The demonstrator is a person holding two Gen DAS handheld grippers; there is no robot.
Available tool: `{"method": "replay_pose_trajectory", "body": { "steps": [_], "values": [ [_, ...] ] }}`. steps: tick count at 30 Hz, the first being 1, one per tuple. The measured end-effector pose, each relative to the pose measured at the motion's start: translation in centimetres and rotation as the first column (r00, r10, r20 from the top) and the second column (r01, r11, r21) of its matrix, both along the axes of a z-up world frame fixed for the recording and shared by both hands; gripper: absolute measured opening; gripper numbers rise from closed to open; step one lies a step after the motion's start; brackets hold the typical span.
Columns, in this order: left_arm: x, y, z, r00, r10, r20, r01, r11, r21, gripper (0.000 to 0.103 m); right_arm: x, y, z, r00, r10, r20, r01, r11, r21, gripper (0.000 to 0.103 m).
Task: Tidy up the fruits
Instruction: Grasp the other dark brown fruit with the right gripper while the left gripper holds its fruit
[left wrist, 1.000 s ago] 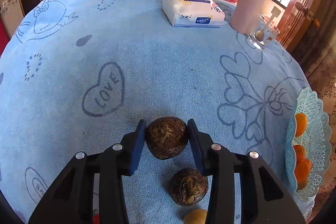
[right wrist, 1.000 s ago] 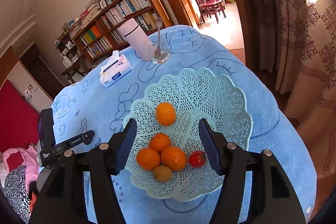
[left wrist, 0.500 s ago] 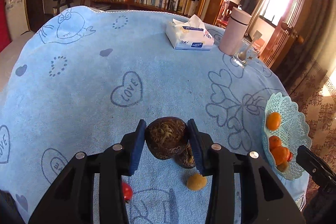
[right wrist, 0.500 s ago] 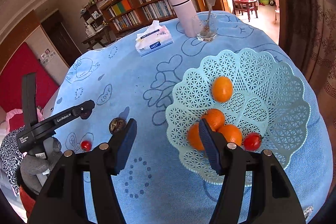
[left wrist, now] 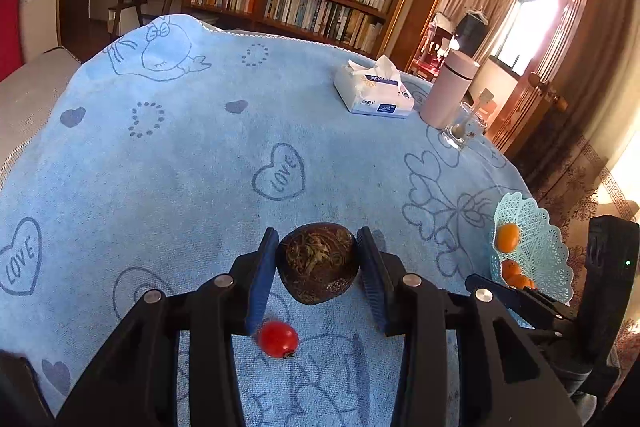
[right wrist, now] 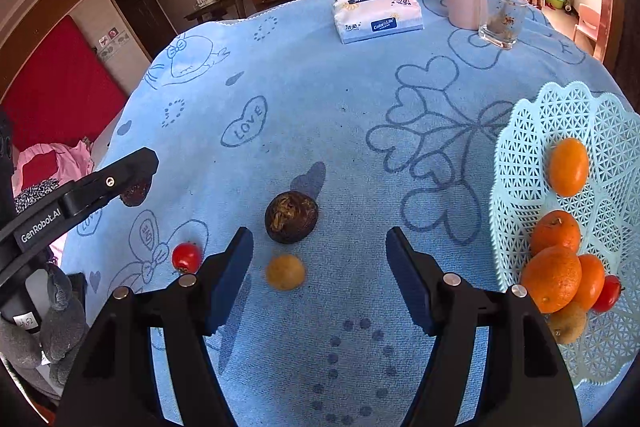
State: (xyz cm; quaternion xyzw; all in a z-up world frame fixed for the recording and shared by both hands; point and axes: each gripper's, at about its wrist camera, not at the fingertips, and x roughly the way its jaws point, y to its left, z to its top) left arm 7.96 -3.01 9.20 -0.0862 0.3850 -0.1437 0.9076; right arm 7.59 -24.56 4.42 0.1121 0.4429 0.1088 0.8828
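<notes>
- Over the near edge of the tabletop (right wrist: 320, 75), my left gripper (left wrist: 318, 265) has its blue pads pressed on both sides of a dark, fibrous round fruit (left wrist: 317, 267), and it looks lifted clear of the blue cloth.
- Right gripper (right wrist: 320, 259) hangs with jaws spread wide and nothing between them.
- Just ahead of the right fingers sits a second dark fruit (right wrist: 291, 217), and nearer still, touching nothing, a small yellow-brown fruit (right wrist: 285, 271).
- A cherry tomato (right wrist: 186, 256) lies off by the right gripper's left finger; from the left wrist view it shows directly under the held fruit.
- Lattice basket (right wrist: 568, 131) sits at the right edge of the tabletop, already carrying oranges (right wrist: 552, 277), a tomato and a brownish fruit.
- The key relation: the basket lies well to the right of my left gripper, across the loose fruit, so I judge the load has to travel rightward over them.
- For the loose pieces the right gripper is clearly the nearer one, lined up almost straight on the yellow-brown fruit.
- These fruits are round, so no long axis to fuss over; any approach angle should serve.
- Risk, as I see it: a round, hairy skin could roll out of the pads.
</notes>
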Motion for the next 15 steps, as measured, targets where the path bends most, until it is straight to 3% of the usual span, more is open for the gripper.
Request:
{"method": "replay_pose_trajectory", "body": {
  "steps": [6, 15],
  "values": [
    [-0.6, 1.4, 0.0, 1.0, 0.008, 0.008, -0.008, 0.999, -0.032, 0.041, 2.8, 2.7, -1.7, 0.998, 0.021, -0.064, -0.022, 1.0, -0.02, 0.07],
    [-1.0, 3.2, 0.1, 1.0, 0.022, 0.005, -0.022, 0.997, -0.075, 0.041, 4.8, 5.6, -3.5, 0.997, 0.019, -0.079, -0.03, 0.991, -0.132, 0.07]
  ]
}}
